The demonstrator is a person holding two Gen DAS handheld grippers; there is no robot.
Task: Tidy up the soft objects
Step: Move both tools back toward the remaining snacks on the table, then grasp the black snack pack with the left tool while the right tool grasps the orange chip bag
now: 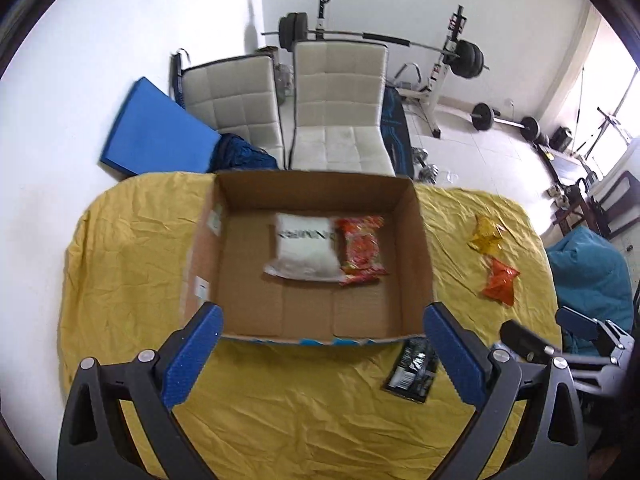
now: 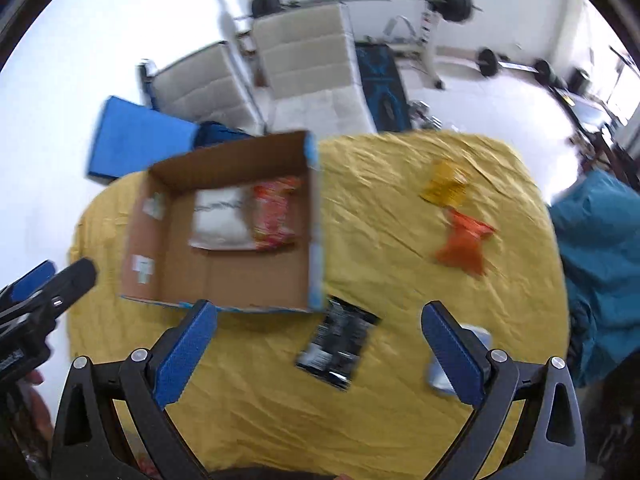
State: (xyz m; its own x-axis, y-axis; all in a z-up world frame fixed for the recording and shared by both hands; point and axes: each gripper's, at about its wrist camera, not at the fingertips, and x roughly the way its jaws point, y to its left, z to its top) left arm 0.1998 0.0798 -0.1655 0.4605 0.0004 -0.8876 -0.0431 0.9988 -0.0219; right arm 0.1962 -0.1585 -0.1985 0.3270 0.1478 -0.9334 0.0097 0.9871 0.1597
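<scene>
Both jaws spread wide and empty, the right gripper [image 2: 320,344] hangs above a black foil sachet [image 2: 338,346] just outside the open cardboard box [image 2: 224,280], apparently next in; the left gripper [image 1: 322,344] waits at the box's near wall.

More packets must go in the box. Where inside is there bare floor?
Free: the box floor's left part and the strip along its near wall. Crowded: the back right, where the white bag and red packet lie side by side.
</scene>
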